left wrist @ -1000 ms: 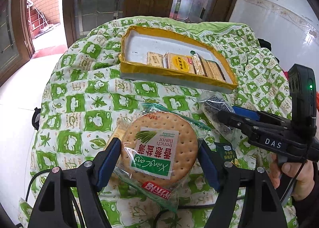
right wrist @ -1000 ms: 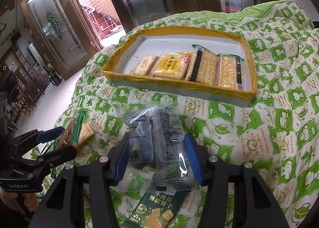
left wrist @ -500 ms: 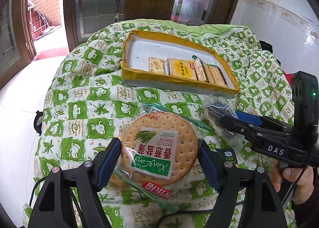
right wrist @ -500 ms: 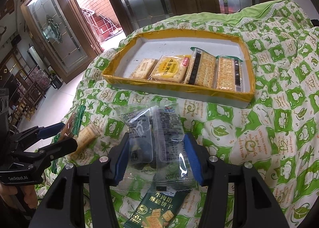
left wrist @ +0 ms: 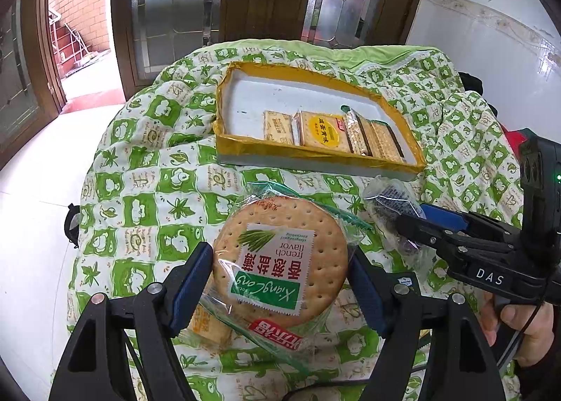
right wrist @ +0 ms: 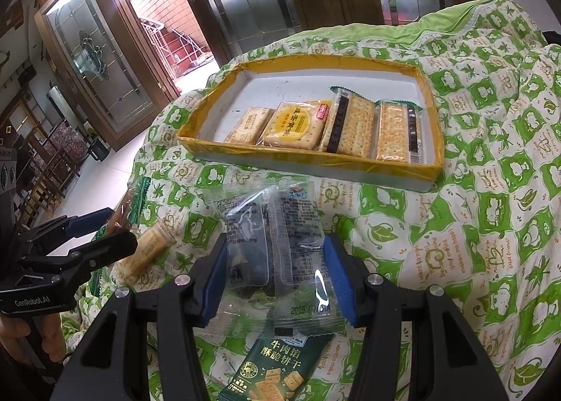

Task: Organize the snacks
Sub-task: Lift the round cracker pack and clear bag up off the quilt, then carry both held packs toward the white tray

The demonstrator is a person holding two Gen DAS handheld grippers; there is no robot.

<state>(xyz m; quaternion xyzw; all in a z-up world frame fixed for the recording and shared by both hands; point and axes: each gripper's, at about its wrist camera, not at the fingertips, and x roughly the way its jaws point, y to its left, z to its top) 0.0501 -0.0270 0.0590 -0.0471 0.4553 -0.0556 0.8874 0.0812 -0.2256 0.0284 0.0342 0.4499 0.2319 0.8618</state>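
My left gripper (left wrist: 280, 281) is shut on a round biscuit pack (left wrist: 277, 264) with a green and white label, held above the quilt. My right gripper (right wrist: 273, 274) is shut on a clear snack packet (right wrist: 270, 243) with dark contents; it shows at the right in the left wrist view (left wrist: 392, 211). A yellow-rimmed white tray (right wrist: 308, 155) lies farther back and holds several cracker packs (right wrist: 350, 124) in a row along its near side. The tray also shows in the left wrist view (left wrist: 315, 155). The left gripper shows at the left in the right wrist view (right wrist: 105, 232).
A green and white quilt (right wrist: 491, 225) covers the surface. A dark green cracker pack (right wrist: 273, 369) lies below the right gripper. A small cracker pack (right wrist: 147, 250) lies on the quilt by the left gripper. Glass doors (left wrist: 175, 8) stand behind, with white floor (left wrist: 31, 190) at the left.
Both grippers have risen and drawn back a little from the tray, each holding its packet. The tray looks lower and farther off in both views.
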